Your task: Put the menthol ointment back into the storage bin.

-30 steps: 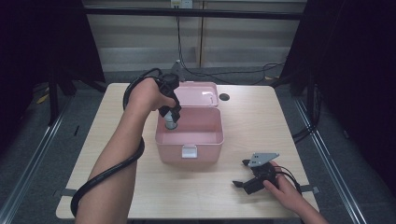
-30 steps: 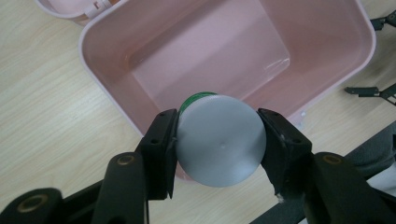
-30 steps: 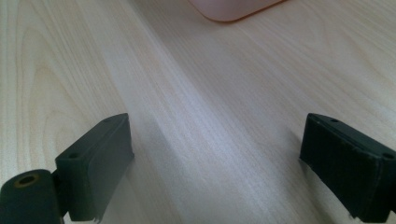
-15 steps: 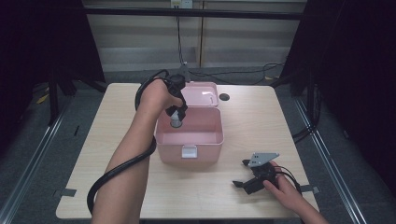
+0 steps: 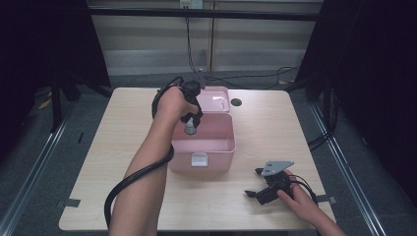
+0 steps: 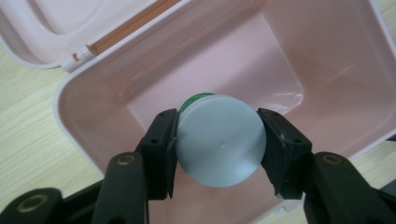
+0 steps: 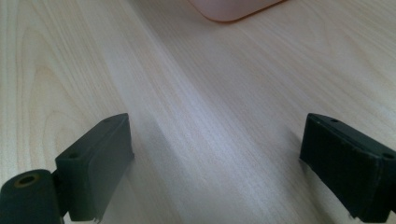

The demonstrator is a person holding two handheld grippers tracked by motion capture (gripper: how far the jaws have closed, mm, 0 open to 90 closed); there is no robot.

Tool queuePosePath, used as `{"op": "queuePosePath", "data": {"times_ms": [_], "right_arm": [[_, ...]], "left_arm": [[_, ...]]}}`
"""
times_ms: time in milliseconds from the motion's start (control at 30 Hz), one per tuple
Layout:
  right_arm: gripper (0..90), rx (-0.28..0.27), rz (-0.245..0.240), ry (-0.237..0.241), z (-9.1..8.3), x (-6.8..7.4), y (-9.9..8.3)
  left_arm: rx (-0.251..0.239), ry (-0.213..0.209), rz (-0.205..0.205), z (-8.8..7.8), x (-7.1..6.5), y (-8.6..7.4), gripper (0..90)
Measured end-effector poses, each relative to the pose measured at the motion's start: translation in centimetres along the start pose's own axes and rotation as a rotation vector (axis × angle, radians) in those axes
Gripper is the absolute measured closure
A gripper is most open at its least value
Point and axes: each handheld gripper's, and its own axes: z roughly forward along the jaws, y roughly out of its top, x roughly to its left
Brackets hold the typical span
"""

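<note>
A pink box (image 5: 201, 147) stands open in the middle of the table, its lid (image 5: 214, 98) folded back behind it. My left gripper (image 5: 190, 123) points down over the box's inside, shut on a small round container with a grey cap (image 6: 218, 140) and a green rim (image 6: 194, 99). The same container (image 5: 190, 128) hangs just above the box's floor in the high view. Both black jaws press on the cap's sides. My right gripper (image 5: 255, 183) rests on the table at the front right. Its jaws stand open (image 7: 215, 163) with bare wood between them.
The wooden table (image 5: 123, 128) has free room left and right of the box. A dark round hole (image 5: 236, 102) sits near the far edge beside the lid. A black cable (image 5: 133, 177) trails along my left forearm. The box's corner (image 7: 233, 9) lies ahead of the right gripper.
My left gripper has moved toward the far side of the box and sunk lower into it, still holding the container. The right gripper has stayed where it was.
</note>
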Motion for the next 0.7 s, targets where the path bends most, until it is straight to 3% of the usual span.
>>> {"op": "queuePosePath", "data": {"times_ms": [367,600,667,700], "right_arm": [[8.5,0.0,0.0,0.0,0.0,0.0,0.0],[8.6,-0.002,-0.005,-0.003,0.0,0.0,0.0],[8.5,-0.002,-0.004,-0.002,0.0,0.0,0.0],[8.6,-0.002,-0.004,-0.003,0.0,0.0,0.0]], "left_arm": [[0.006,0.003,-0.05,2.2,0.5,0.6,50.1],[0.004,-0.001,-0.146,3.5,0.8,0.8,50.1],[0.01,-0.001,-0.142,3.6,0.9,0.8,50.1],[0.008,-0.004,-0.16,3.9,1.0,0.7,50.1]]}}
